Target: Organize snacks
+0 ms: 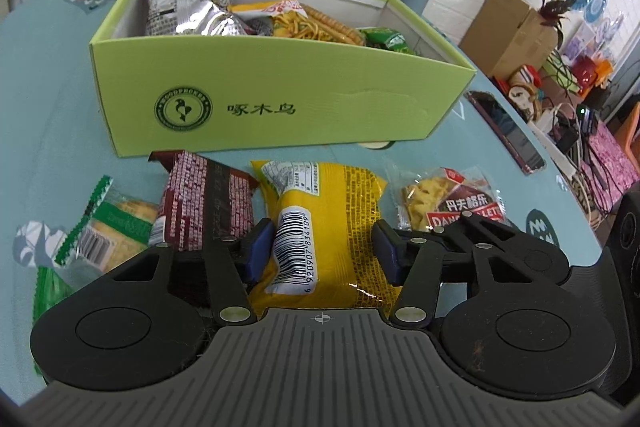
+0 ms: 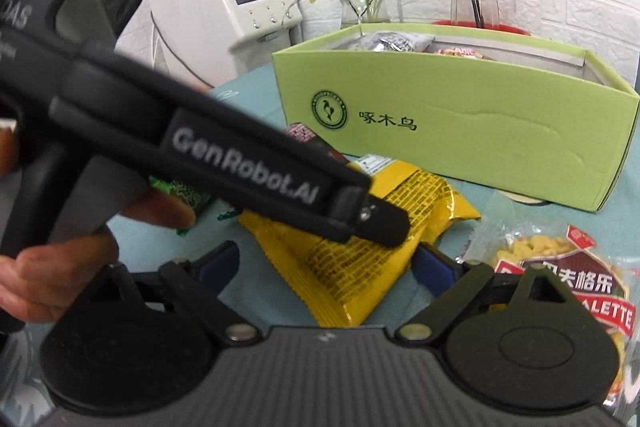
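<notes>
I read "GenRobot.AI" along my left gripper [image 1: 324, 247], angled down with its blue pads pinching the yellow snack packet [image 1: 320, 227] on the table [image 1: 48, 115] before the green box [image 1: 280, 99]. My right gripper [image 2: 332, 267] hangs spread beside the "DANE GALETTE" pack [image 2: 568, 279].

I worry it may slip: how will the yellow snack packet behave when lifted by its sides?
The yellow packet looks puffy and creased, so probably light and yielding. Its glossy film may slide on the left gripper fingers. Unsupported ends may sag.
</notes>
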Motion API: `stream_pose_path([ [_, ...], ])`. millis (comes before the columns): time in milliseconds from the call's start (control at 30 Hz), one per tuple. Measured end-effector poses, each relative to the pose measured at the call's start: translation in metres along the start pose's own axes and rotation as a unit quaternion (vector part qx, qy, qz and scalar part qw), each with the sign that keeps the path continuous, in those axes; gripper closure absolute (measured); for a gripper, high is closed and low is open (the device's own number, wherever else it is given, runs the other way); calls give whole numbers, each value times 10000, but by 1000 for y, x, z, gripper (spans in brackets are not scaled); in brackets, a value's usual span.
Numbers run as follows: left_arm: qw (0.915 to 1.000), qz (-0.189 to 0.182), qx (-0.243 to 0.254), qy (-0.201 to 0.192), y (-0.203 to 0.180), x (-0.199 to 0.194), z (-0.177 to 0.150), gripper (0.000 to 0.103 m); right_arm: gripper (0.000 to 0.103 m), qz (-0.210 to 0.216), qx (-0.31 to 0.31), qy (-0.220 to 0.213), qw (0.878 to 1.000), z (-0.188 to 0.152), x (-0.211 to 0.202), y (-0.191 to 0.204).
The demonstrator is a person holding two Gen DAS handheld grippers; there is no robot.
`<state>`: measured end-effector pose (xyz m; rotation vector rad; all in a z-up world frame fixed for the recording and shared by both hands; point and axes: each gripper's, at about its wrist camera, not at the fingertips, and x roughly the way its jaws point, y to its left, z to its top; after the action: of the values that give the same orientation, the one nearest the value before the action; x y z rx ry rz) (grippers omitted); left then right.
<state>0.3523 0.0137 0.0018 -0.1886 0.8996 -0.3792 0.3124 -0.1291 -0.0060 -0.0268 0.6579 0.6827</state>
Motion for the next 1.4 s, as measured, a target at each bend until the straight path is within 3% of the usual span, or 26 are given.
stream_pose_path([
  [200,9999,-17,-96,-23,-11,-28,-33,67,10,163,-17,85,9998,-7,-25,18],
  [467,9982,-477,-363,24,-19,-67,-95,61,11,61,-1,-58,10000,-51,-69,60],
  [533,9985,-419,-341,-97,-17,-77,-103,52,11,-118,84,-92,9999,-59,-75,66],
  [567,9986,-329,-353,-193,-15,-83,-104,40,11,-286,117,-121,9994,-62,-79,68],
  [633,9980,-188,-462,-378,-8,-92,-105,25,11,-575,231,-227,9978,-66,-84,69],
  [667,9975,-190,-520,-445,-4,-95,-105,24,11,-619,378,-265,9970,-68,-84,68],
  [767,9965,-290,-652,-441,4,-95,-101,26,10,-546,850,-227,9946,-70,-78,65],
  [900,9986,-273,-353,-299,-5,-80,-91,27,11,-699,737,-243,9945,-69,-73,81],
  [1100,9994,-332,72,38,-17,-57,-89,38,11,-1031,408,-168,9937,-70,-69,92],
  [1333,9986,-522,-122,-22,-6,-56,-90,44,10,-871,357,-107,9955,-64,-57,80],
  [1367,9987,-501,-127,-43,-6,-55,-89,48,10,-809,333,-106,9961,-62,-55,81],
  [1400,9989,-448,-112,-50,-6,-55,-88,64,12,-721,317,-116,9968,-61,-54,80],
])
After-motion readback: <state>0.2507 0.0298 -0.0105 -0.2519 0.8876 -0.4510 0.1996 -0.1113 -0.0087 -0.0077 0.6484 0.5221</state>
